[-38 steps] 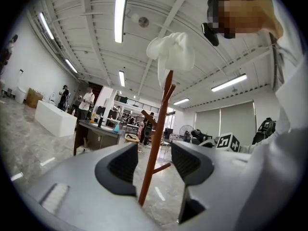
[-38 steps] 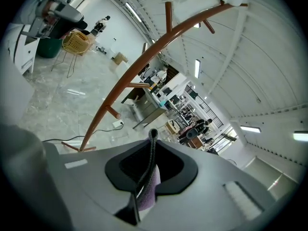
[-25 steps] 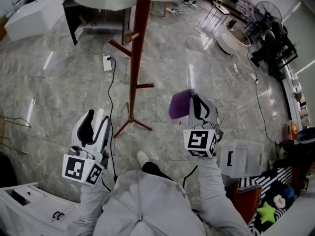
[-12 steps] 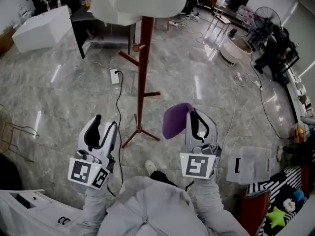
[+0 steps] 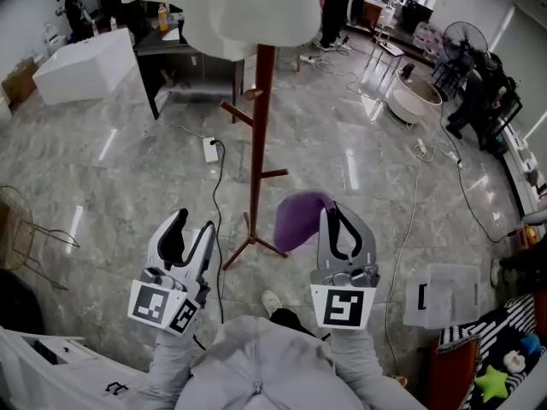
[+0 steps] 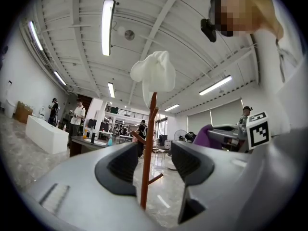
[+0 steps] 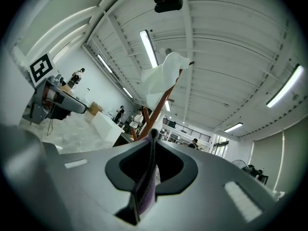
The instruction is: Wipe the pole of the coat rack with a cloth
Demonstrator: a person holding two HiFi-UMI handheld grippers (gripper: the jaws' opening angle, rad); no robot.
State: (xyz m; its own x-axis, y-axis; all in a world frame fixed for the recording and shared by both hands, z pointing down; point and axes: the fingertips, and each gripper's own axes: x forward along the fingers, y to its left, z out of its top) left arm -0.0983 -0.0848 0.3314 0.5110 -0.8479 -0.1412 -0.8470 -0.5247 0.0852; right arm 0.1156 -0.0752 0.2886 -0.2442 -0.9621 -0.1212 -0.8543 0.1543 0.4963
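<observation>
Pinching a purple cloth [image 5: 297, 219], right hand-held gripper [image 5: 335, 216] sits at 4 o'clock of the coat rack pole [image 5: 258, 143]. Left hand-held gripper [image 5: 195, 223] wide, empty, at 7 o'clock. White garment [image 5: 231, 7] drapes the top; cable [image 5: 219, 186] beside the base.

bright, even | ceiling tubes [image 6: 107, 28] | floor [image 5: 350, 169] glare streaks | fisheye edges dark

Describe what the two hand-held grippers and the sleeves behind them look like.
Both the left hand-held gripper and the right hand-held gripper are pale grey moulded shells with black curved pads. Each carries a white cube printed with black square markers at its rear. The person's sleeves are light grey.
</observation>
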